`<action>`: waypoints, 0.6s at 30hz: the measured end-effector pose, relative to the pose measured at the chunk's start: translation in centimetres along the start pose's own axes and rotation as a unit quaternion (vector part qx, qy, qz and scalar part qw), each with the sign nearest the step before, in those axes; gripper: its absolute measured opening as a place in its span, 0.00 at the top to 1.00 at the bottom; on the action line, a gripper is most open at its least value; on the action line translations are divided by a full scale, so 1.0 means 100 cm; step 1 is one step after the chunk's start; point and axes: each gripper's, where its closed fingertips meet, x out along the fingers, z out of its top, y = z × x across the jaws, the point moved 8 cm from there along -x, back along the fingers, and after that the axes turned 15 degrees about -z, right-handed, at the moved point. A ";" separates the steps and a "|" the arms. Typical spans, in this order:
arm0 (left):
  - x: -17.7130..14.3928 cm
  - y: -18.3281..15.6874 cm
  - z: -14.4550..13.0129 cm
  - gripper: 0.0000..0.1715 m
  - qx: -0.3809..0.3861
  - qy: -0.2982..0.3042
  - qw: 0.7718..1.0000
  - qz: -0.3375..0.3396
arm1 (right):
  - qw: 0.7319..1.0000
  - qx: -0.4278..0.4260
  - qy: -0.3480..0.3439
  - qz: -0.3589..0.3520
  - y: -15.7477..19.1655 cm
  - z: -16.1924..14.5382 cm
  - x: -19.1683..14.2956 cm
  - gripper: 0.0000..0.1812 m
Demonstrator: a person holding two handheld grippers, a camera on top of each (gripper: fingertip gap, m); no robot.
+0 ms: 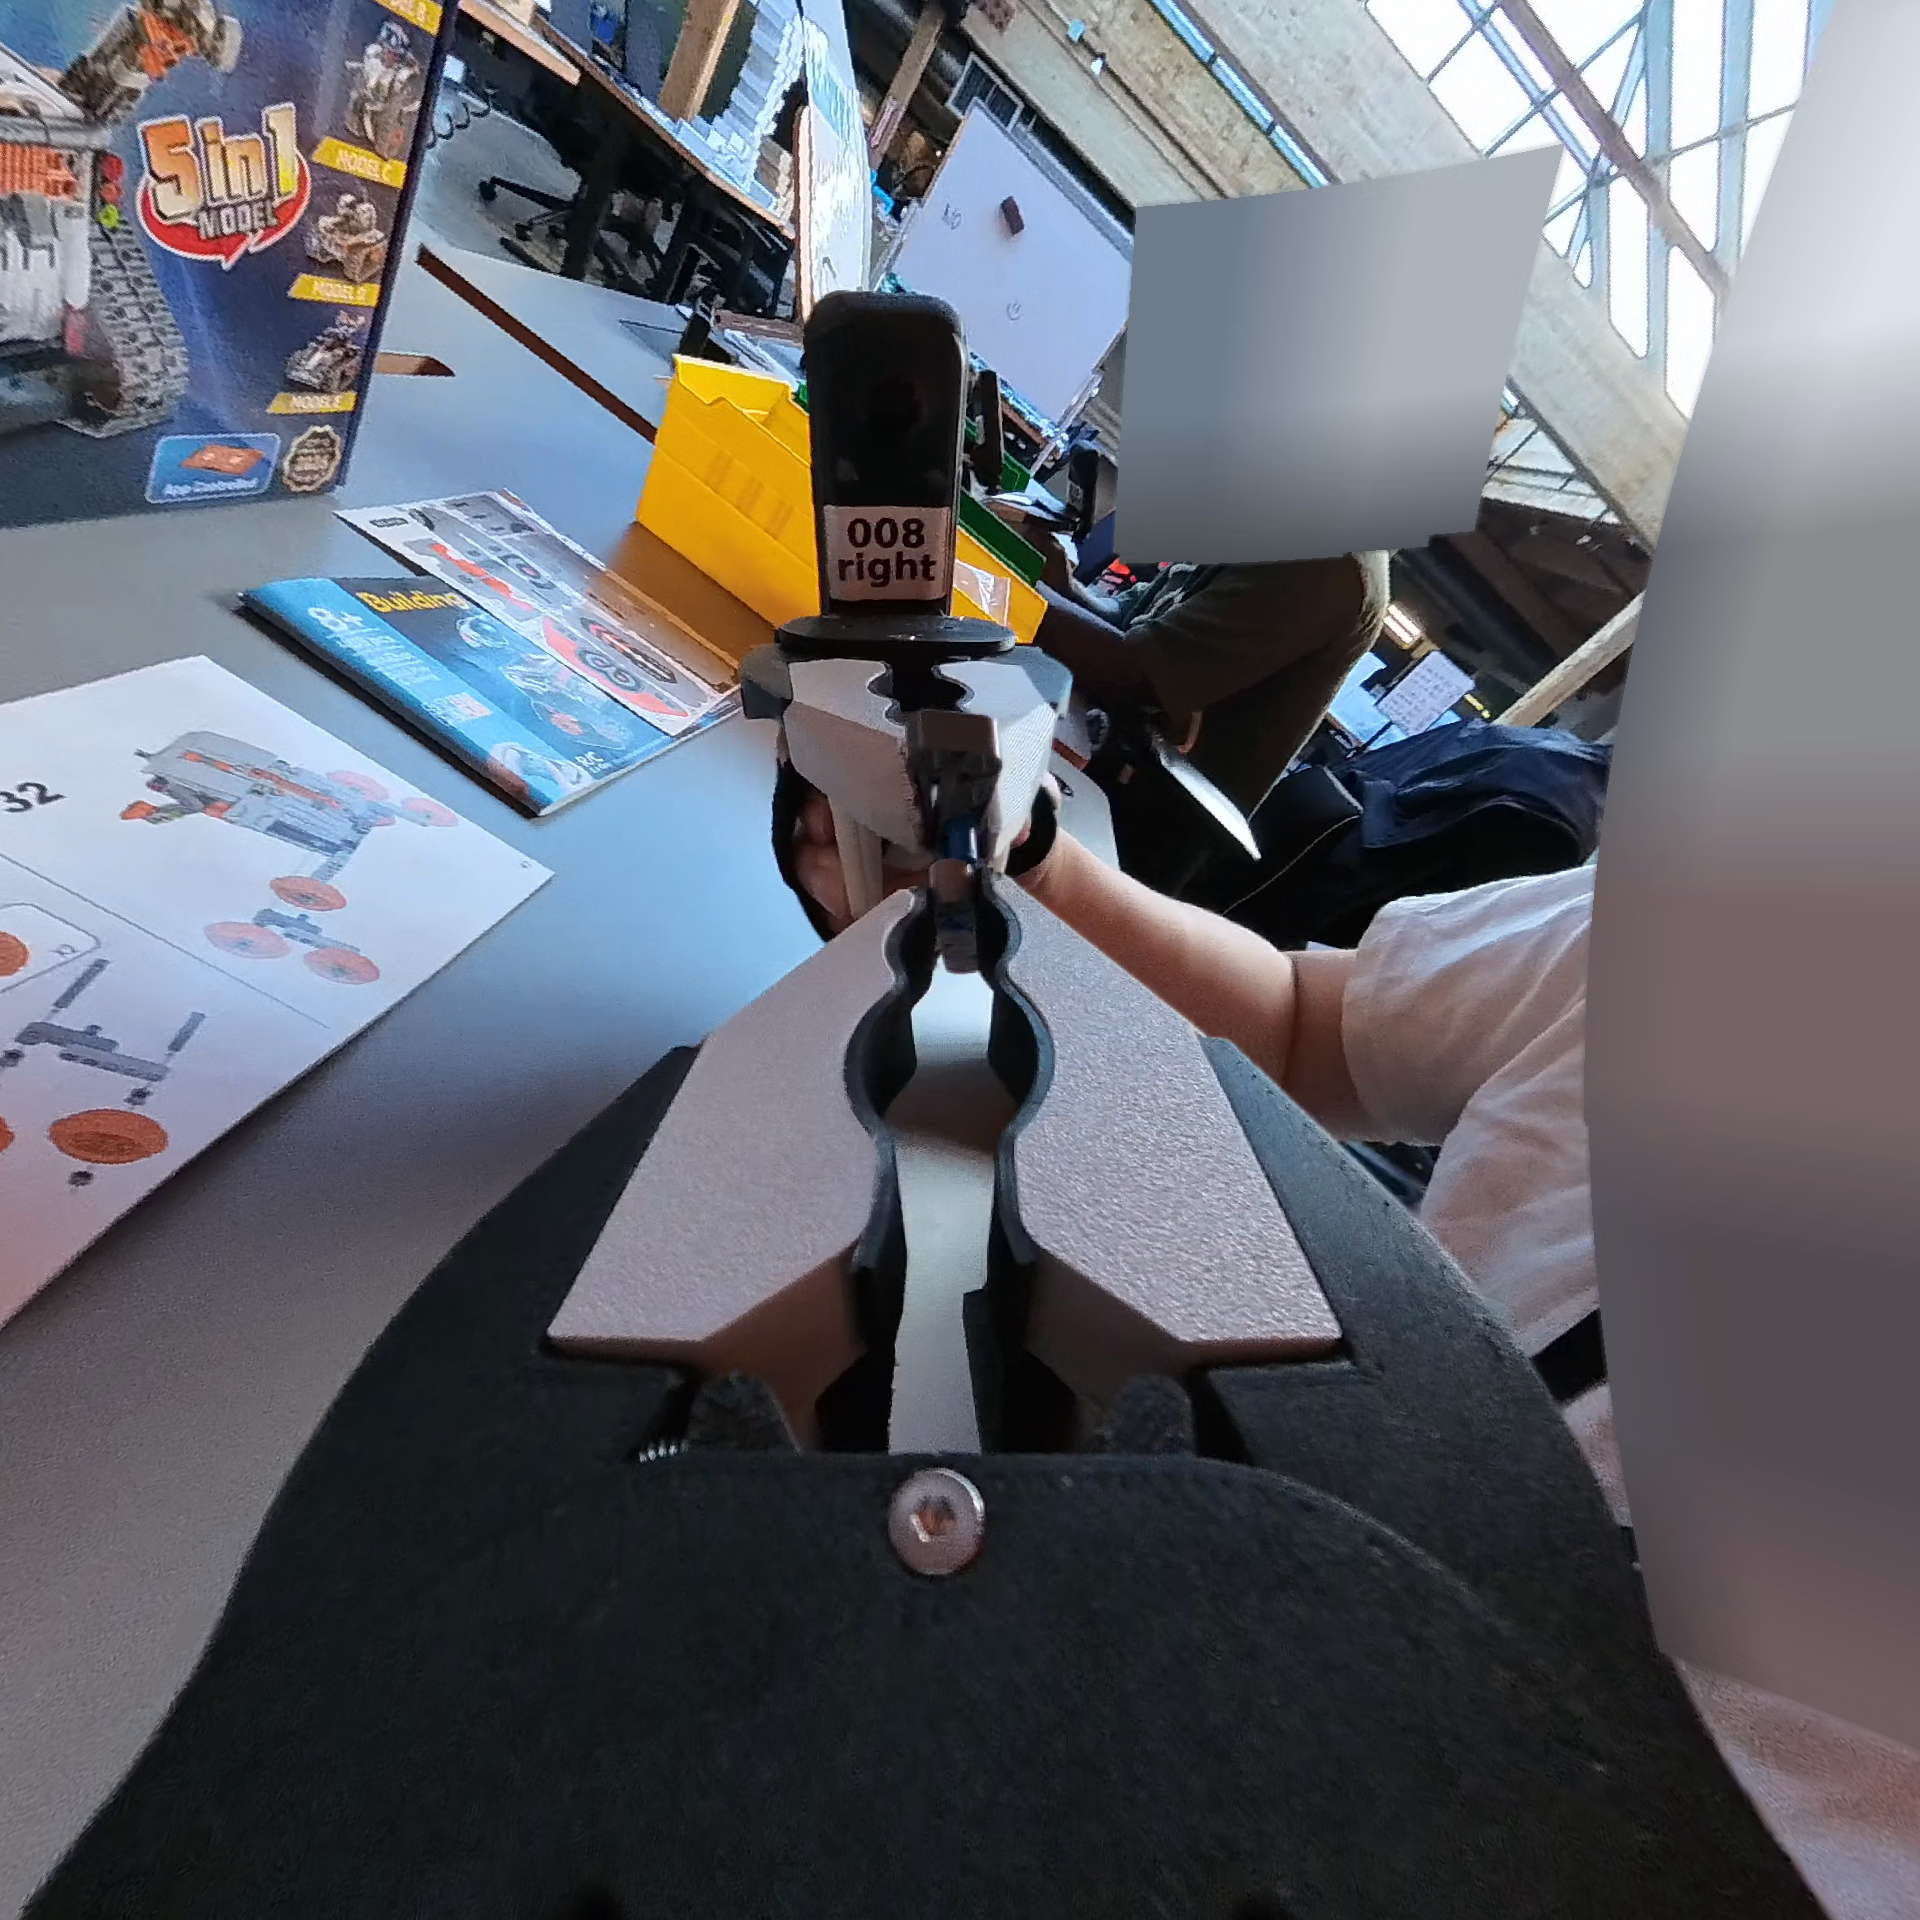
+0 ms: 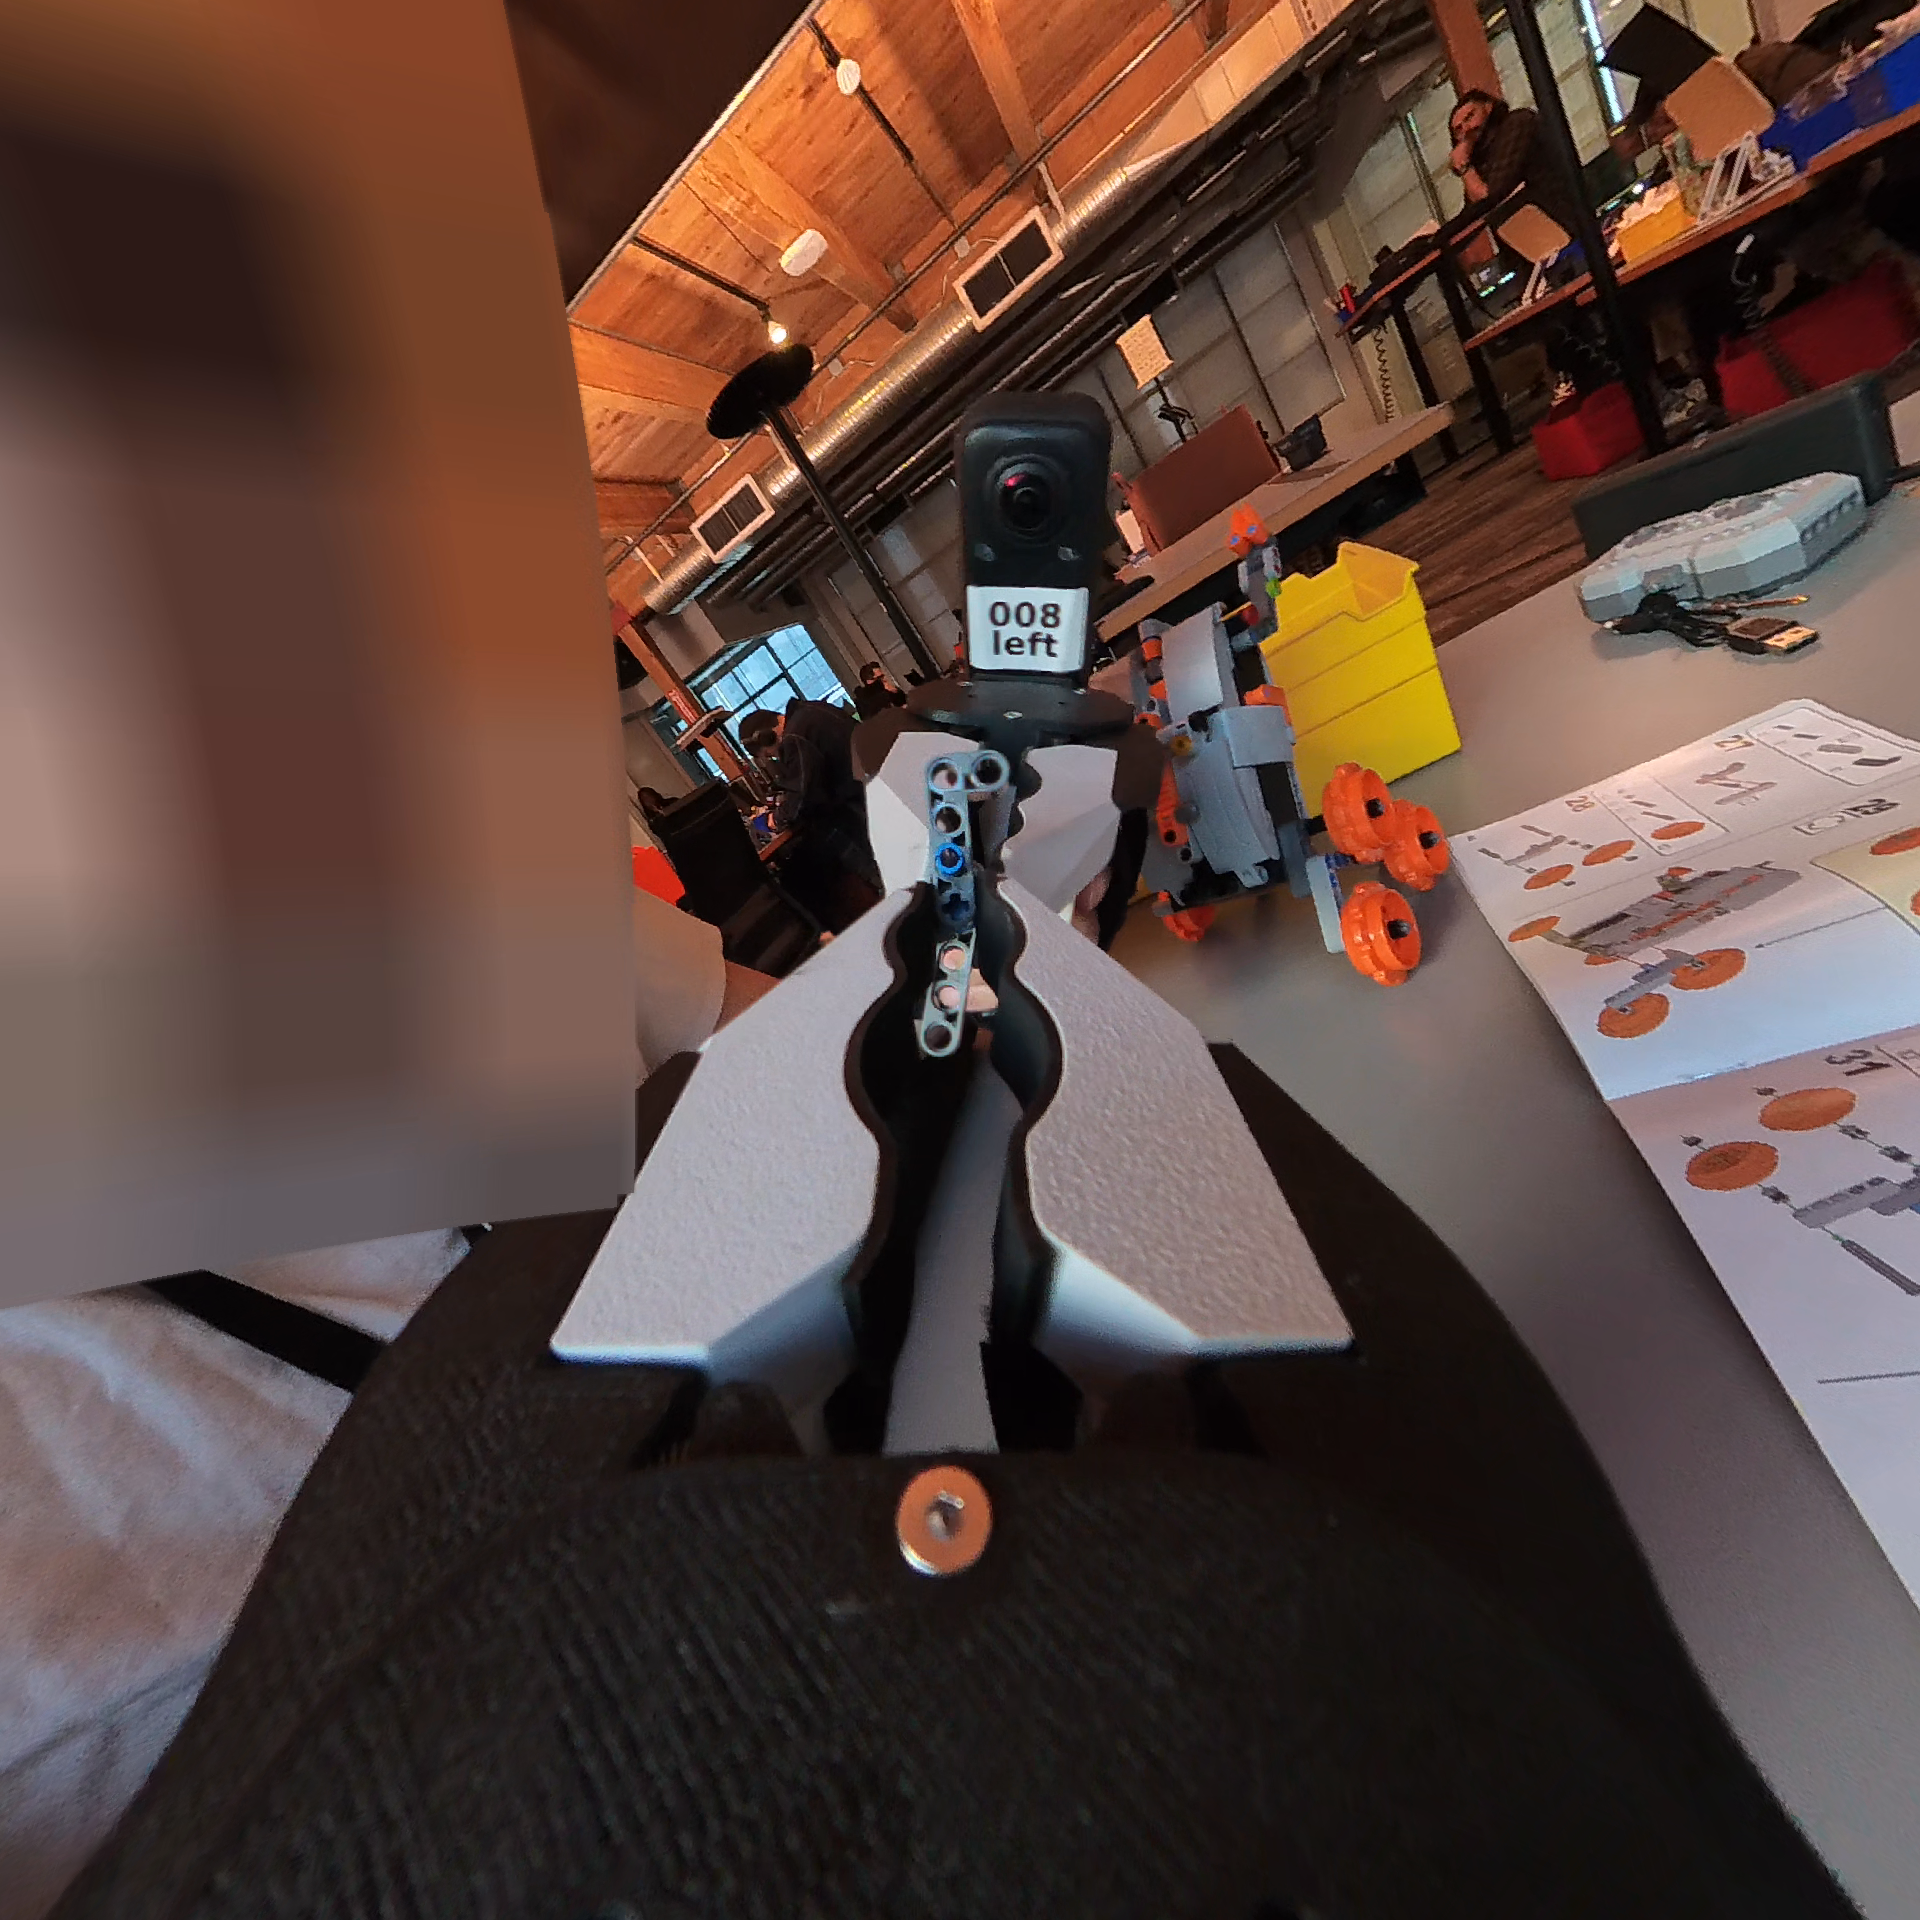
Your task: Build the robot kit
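Note:
My two grippers face each other tip to tip above the grey table [image 1: 644, 914]. Between them is a thin grey beam [image 2: 948, 935] with holes and a blue pin [image 2: 948, 858] through it. My right gripper [image 2: 951, 909] is shut on the beam's lower part. The left gripper [image 2: 977, 800] shows beyond it, at the beam's bent upper end. In the left wrist view my left gripper [image 1: 951, 920] is shut on the beam [image 1: 954, 925], seen edge-on. The right gripper [image 1: 951, 779] grips its far end, with the blue pin [image 1: 961, 844] between the tips.
A partly built model with orange wheels [image 2: 1247, 790] stands by a yellow bin [image 2: 1361, 665]. A grey hub with cables [image 2: 1714, 551] lies farther off. Instruction sheets [image 2: 1714, 935] [image 1: 208, 883], booklets [image 1: 468, 665] and the kit box [image 1: 208, 260] are on the table. A person's forearm [image 1: 1195, 966] is close. Only a small space, under 4 cm, lies between the two pairs of fingers.

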 end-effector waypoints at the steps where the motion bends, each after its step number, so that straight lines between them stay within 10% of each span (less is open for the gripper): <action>1: 0.000 0.000 0.000 0.97 0.004 0.003 1.000 0.005 | 1.000 0.001 0.002 -0.006 0.000 0.000 0.000 0.96; 18: -0.002 -0.001 -0.006 0.97 0.090 0.088 0.990 0.065 | 0.996 -0.010 0.062 -0.060 0.000 -0.006 0.003 0.96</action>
